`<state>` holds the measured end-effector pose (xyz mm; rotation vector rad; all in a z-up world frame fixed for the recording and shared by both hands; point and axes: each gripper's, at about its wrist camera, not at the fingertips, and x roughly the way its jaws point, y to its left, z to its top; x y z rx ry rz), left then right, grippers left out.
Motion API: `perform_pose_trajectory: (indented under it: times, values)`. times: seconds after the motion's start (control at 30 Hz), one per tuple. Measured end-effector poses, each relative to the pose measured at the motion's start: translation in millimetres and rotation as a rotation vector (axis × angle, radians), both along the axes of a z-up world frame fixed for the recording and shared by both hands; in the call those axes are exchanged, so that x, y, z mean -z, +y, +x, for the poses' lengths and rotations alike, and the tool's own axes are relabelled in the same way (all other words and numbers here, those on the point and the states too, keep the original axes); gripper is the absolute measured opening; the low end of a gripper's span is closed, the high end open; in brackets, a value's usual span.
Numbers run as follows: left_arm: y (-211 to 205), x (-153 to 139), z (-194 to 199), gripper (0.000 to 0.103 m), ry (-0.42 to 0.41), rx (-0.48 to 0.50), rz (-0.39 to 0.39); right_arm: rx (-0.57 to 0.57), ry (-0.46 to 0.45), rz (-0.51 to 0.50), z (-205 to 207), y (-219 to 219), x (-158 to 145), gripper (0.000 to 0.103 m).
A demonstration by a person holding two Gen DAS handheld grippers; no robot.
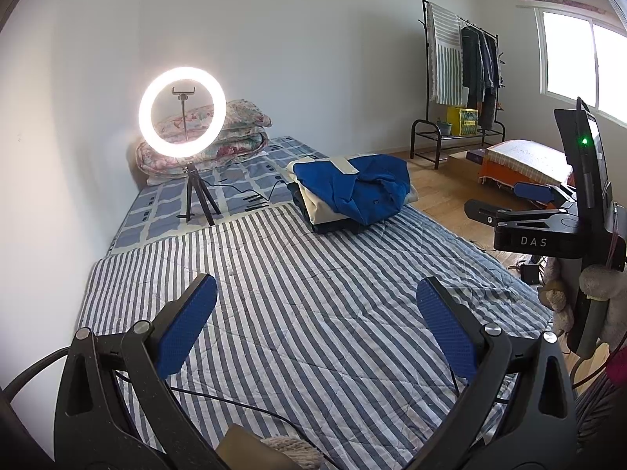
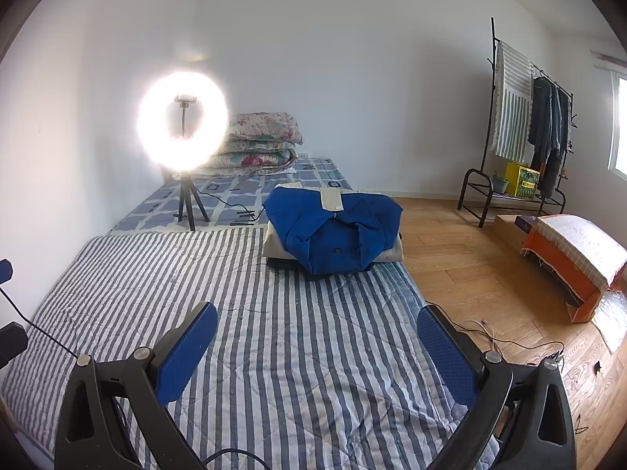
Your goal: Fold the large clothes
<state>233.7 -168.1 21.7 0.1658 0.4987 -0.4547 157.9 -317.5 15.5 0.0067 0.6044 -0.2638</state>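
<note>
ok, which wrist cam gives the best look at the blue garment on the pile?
Right wrist: the blue garment sits near centre, facing the camera, with its beige patch and the folded layers beneath it visible. Left wrist shows the same garment further off and at an angle, over the pile's corner. Both grippers are open, holding nothing.

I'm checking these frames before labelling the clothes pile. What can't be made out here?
- Garments under the blue jacket: both views show only edges of a beige layer and a dark one; type unclear.
- Ring light: right wrist view, glare blurs its rim.
- Right hand-held gripper: left wrist view, cut off by the frame edge.
- Hanging clothes: too small to identify.
</note>
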Motion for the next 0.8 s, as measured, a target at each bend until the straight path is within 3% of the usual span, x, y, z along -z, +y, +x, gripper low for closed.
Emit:
perform_pose_trajectory:
  times: [0.8]
  values:
    - [-3.8,-1.0,-1.6,0.103,0.004,0.011,-0.006,-0.005,0.005,-0.007,1.8,2.8,1.7,0.103]
